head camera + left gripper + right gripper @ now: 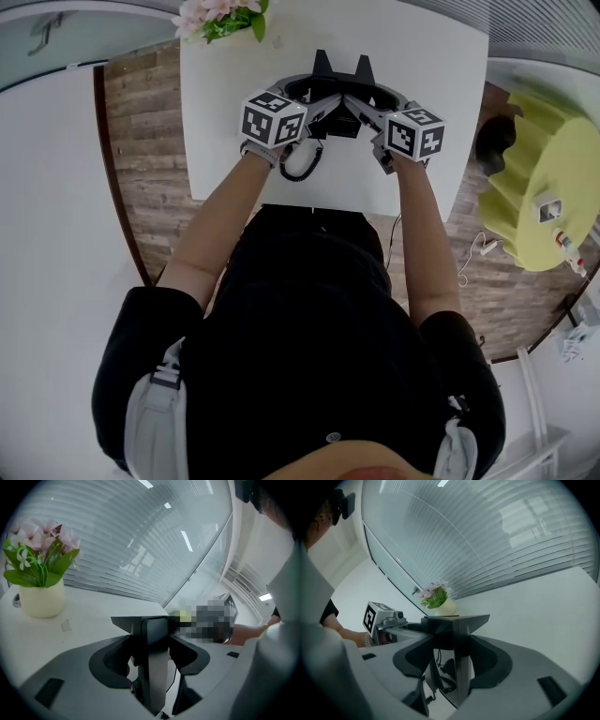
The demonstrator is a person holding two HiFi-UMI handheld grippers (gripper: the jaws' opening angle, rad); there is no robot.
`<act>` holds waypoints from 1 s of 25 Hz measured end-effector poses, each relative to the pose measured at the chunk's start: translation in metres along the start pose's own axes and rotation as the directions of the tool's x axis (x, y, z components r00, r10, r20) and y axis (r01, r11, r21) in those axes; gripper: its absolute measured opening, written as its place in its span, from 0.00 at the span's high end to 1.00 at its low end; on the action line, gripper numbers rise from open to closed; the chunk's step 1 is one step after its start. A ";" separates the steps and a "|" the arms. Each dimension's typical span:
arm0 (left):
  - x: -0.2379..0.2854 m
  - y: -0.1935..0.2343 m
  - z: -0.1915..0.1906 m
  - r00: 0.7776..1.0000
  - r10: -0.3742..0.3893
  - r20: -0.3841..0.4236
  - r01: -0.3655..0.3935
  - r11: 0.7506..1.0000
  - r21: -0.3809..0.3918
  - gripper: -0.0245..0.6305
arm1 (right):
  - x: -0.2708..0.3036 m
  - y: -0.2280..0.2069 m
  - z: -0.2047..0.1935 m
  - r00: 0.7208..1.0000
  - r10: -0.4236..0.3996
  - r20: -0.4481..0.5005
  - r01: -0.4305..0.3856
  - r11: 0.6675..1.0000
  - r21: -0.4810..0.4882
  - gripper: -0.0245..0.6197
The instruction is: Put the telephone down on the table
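Clearly, both tools are closed and hold nothing. The left gripper (pixel 147 619) has its two black jaws brought together at the tips, with nothing between them. The right gripper (pixel 457 618) is the same, its jaws meeting under one flat black tip.

From the head view the two lie side by side with their grey bodies almost touching. The left gripper (pixel 323 64) and right gripper (pixel 363 67) both point away from the person, and their tips reach just past the far edge of the telephone (pixel 343 120). The left cube (pixel 273 119) sits at the telephone's left and the right cube (pixel 415 132) at its right.

The telephone is black and lies on the white table (pixel 431 56), below and between the two gripper bodies, and neither pair of jaws is on it. Its coiled cord (pixel 300 167) loops on the tabletop at the telephone's near left.

A flower pot (pixel 220 17) with pink blooms stands well beyond the telephone to the far left, at the table's corner. Wooden floor (pixel 141 141) shows left of the telephone, past the table edge. A yellow-green seat (pixel 534 178) stands well apart on the telephone's right. A glass wall (pixel 140 541) with blinds rises behind the far side.
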State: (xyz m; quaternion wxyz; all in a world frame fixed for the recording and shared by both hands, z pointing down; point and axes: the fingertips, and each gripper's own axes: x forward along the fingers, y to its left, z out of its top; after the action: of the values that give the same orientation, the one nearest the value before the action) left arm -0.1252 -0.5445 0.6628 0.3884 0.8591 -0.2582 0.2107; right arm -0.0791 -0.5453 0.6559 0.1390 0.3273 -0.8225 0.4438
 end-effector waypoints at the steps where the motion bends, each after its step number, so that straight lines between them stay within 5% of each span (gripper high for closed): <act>1: 0.002 0.003 0.001 1.000 0.001 0.000 -0.001 1.000 -0.006 0.56 | 0.002 -0.003 0.002 1.000 0.000 0.001 0.000 1.000 0.006 0.58; 25: 0.033 0.043 0.004 1.000 -0.008 -0.017 0.006 0.988 -0.152 0.56 | 0.035 -0.041 0.009 0.999 0.016 -0.044 -0.009 0.988 0.154 0.57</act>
State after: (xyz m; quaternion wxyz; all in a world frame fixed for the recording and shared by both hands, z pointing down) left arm -0.1251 -0.5807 0.7026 0.4557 0.8261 -0.2670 0.1966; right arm -0.0769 -0.5831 0.6953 0.1289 0.3221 -0.7845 0.5141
